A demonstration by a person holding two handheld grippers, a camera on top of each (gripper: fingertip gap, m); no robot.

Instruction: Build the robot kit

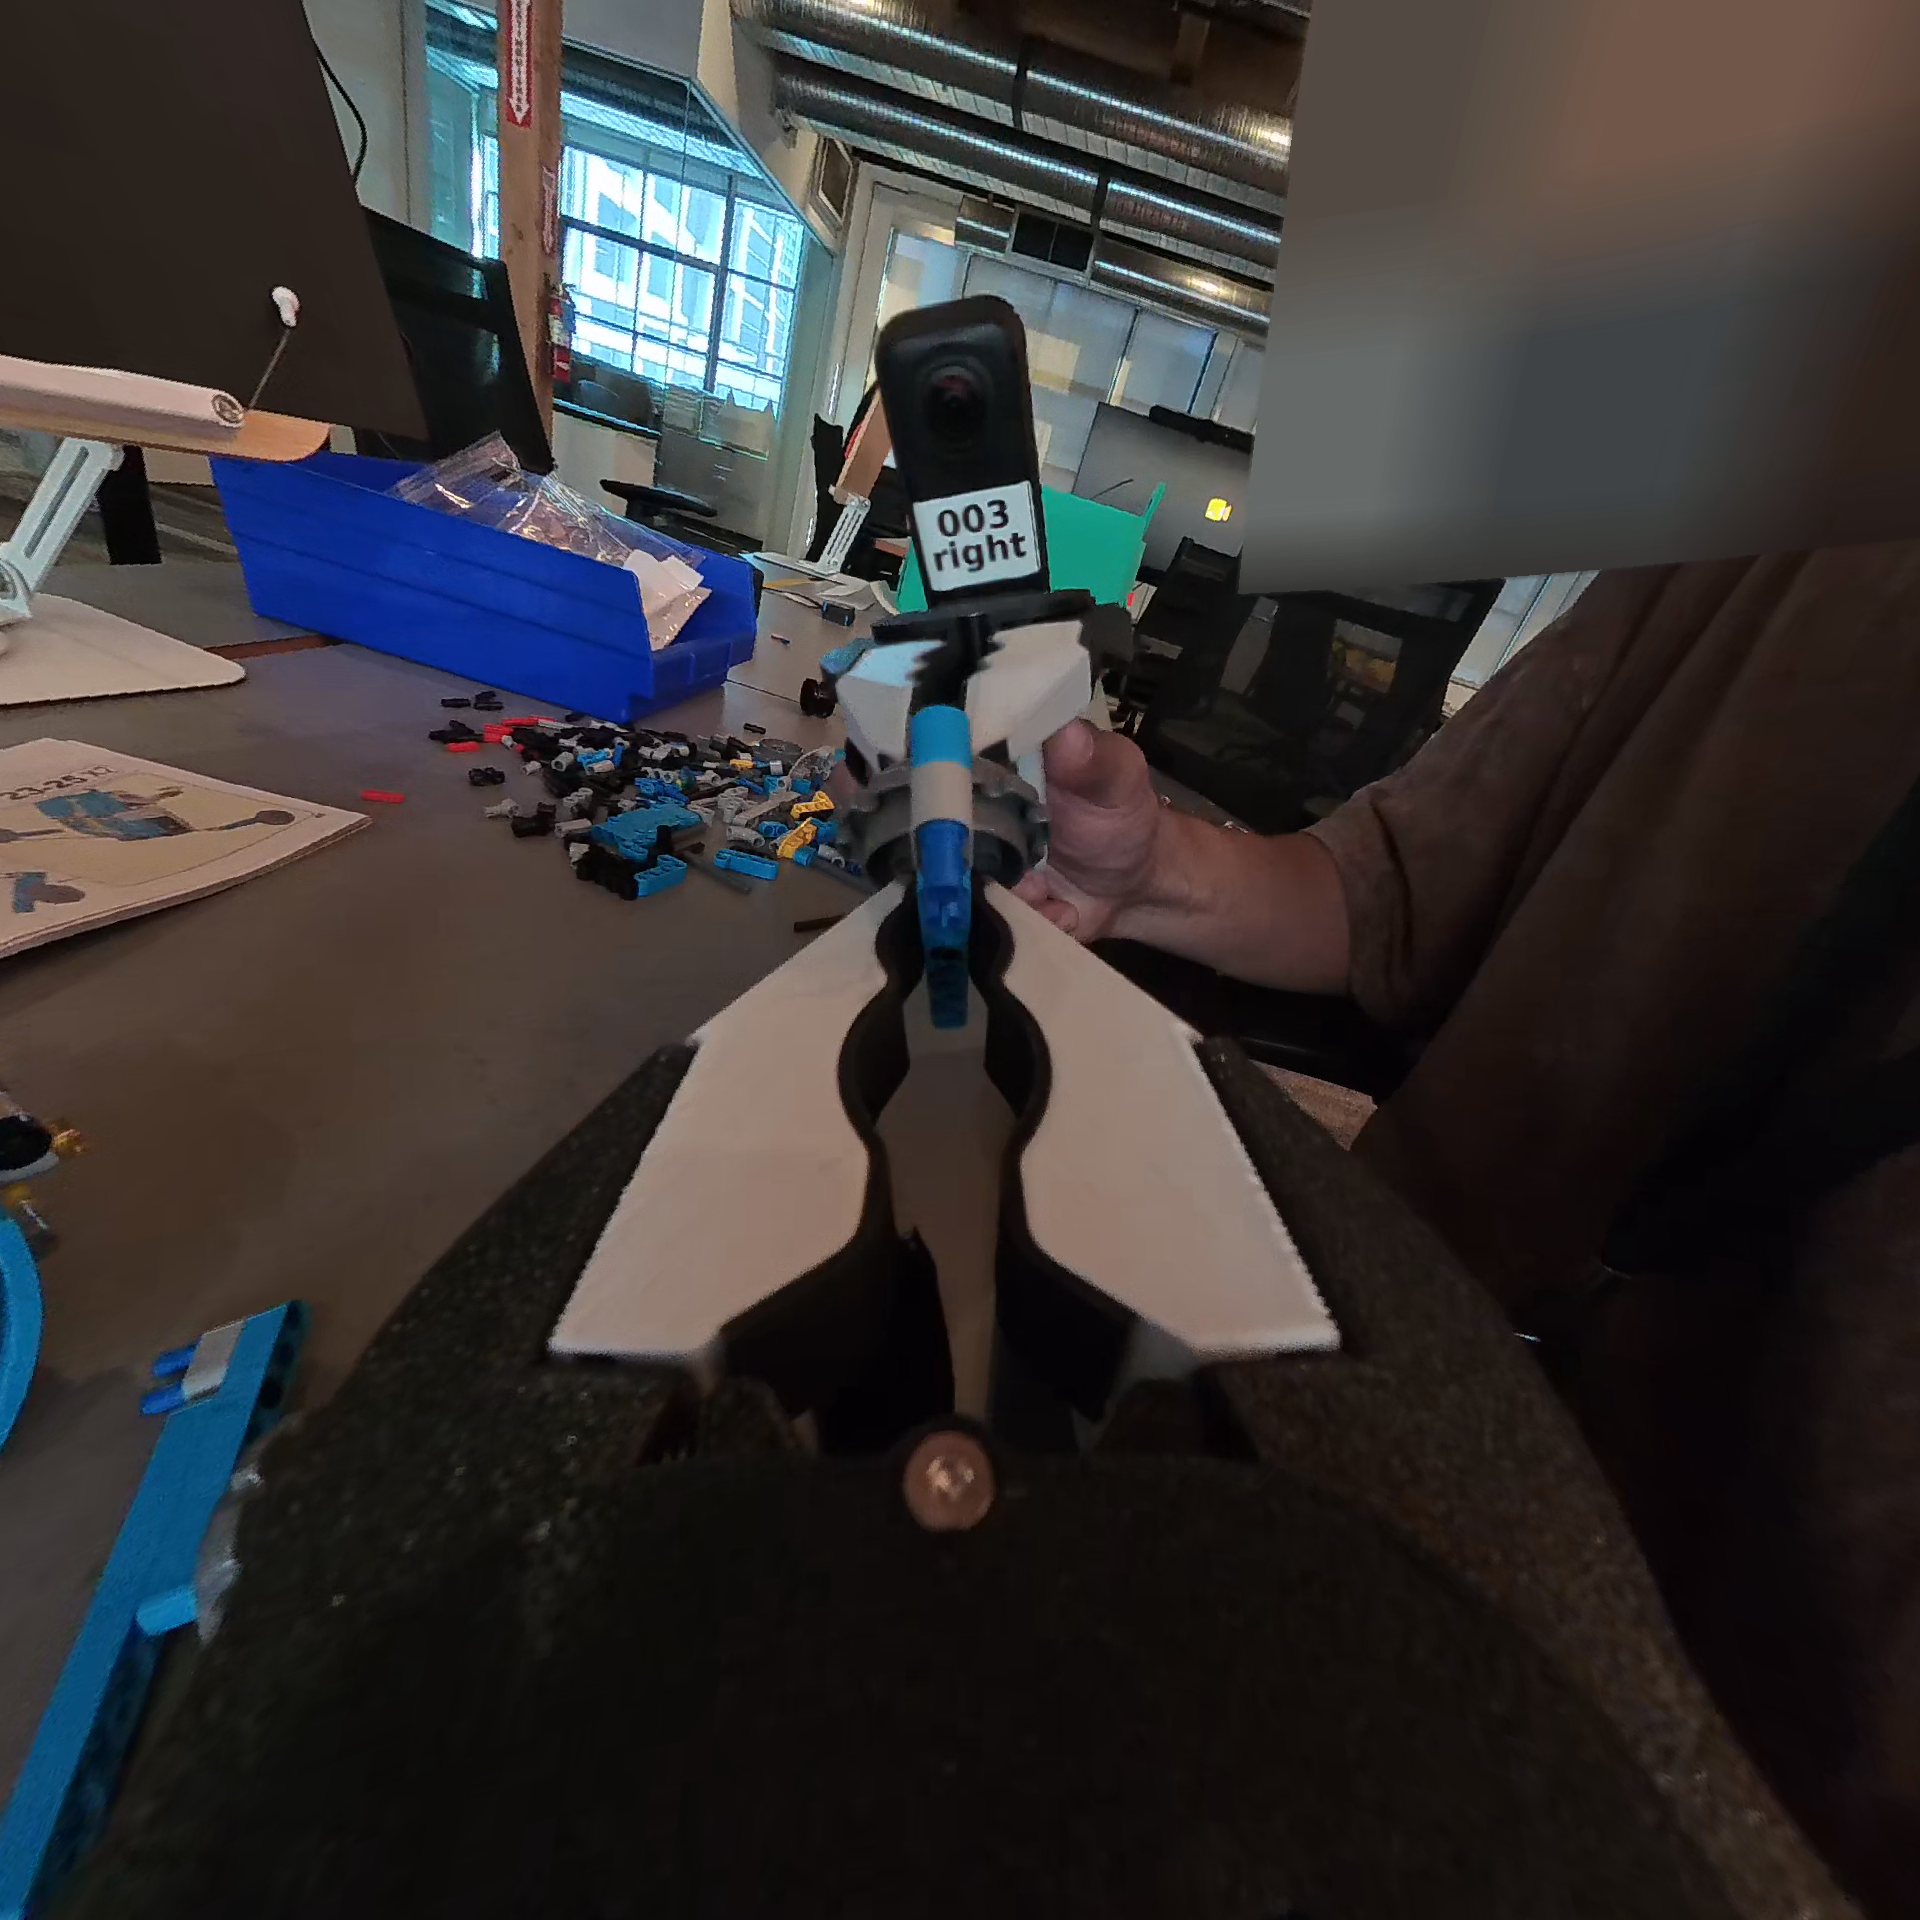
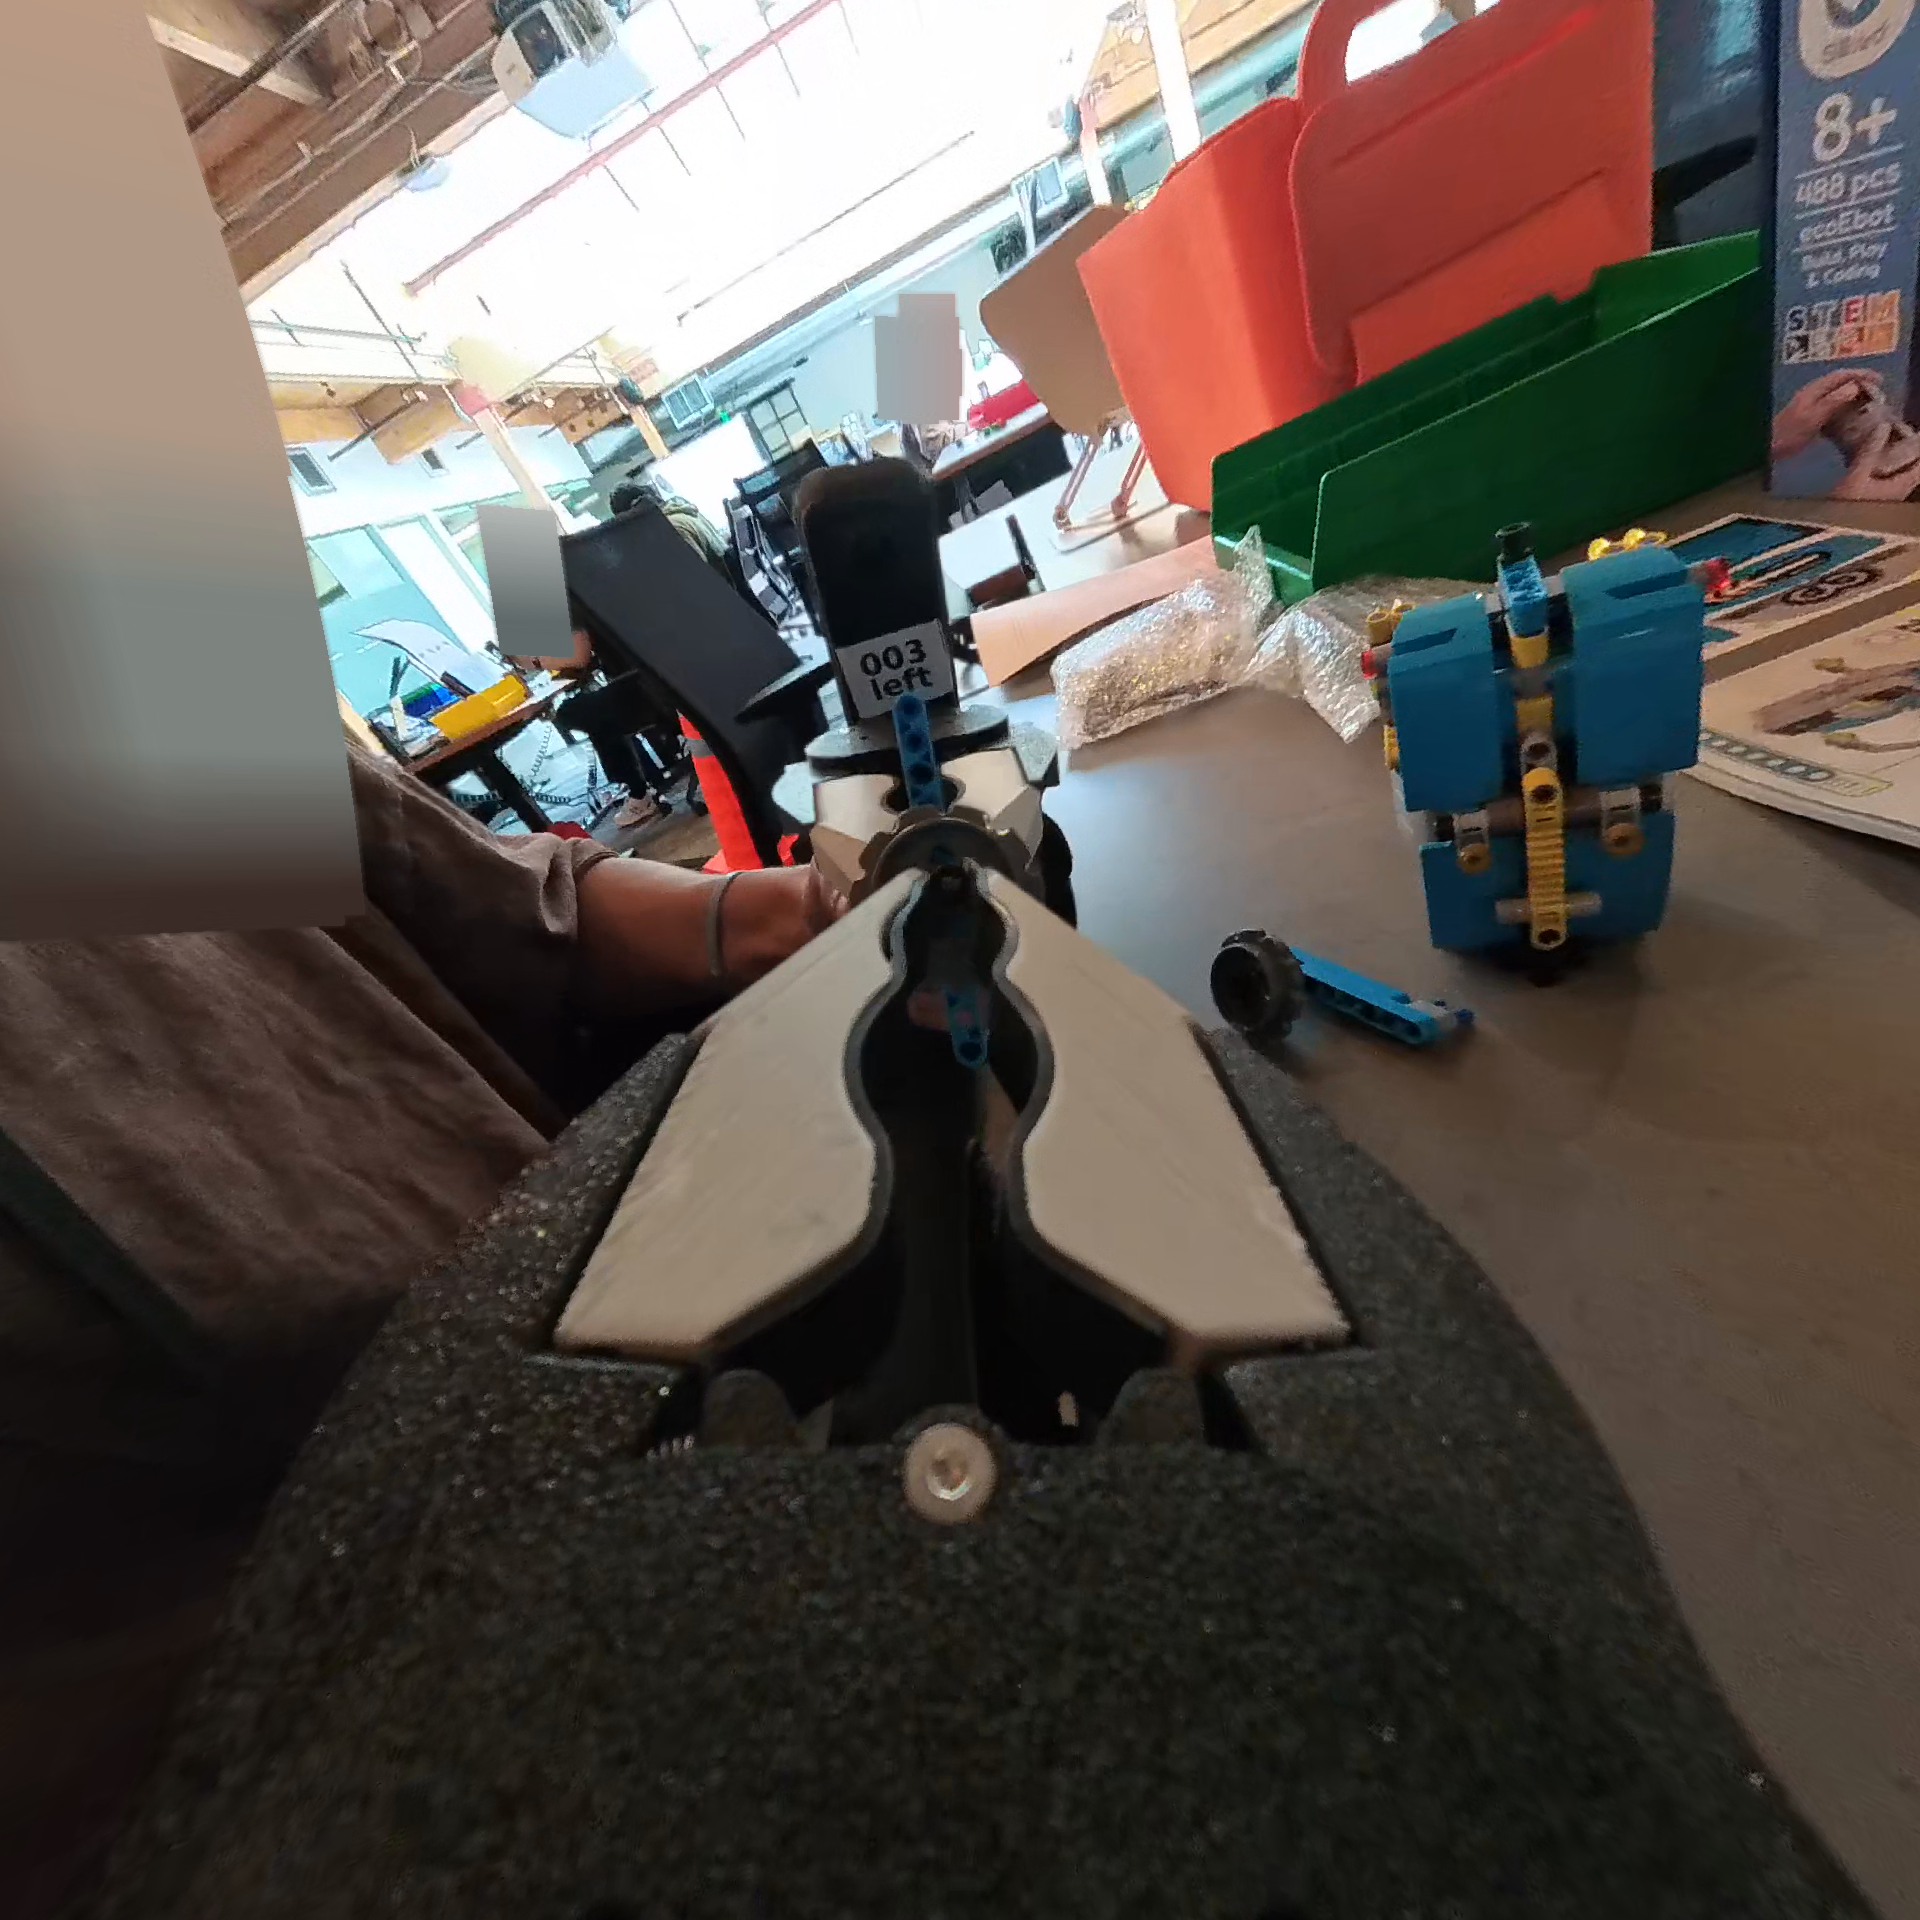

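The left gripper (image 1: 940,935) and the right gripper (image 2: 948,904) meet tip to tip above the grey table (image 1: 416,1039), each nearly closed on one end of a small assembly: a blue perforated beam (image 1: 943,961) with a blue-and-grey axle stack (image 1: 941,769) through a grey gear (image 1: 997,821). Judged from this pose, good handling means keeping both tools collinear and both pinches firm, so nothing twists or slips. Loose parts (image 1: 665,790) lie at far left; a blue model (image 2: 1538,748) stands at right.
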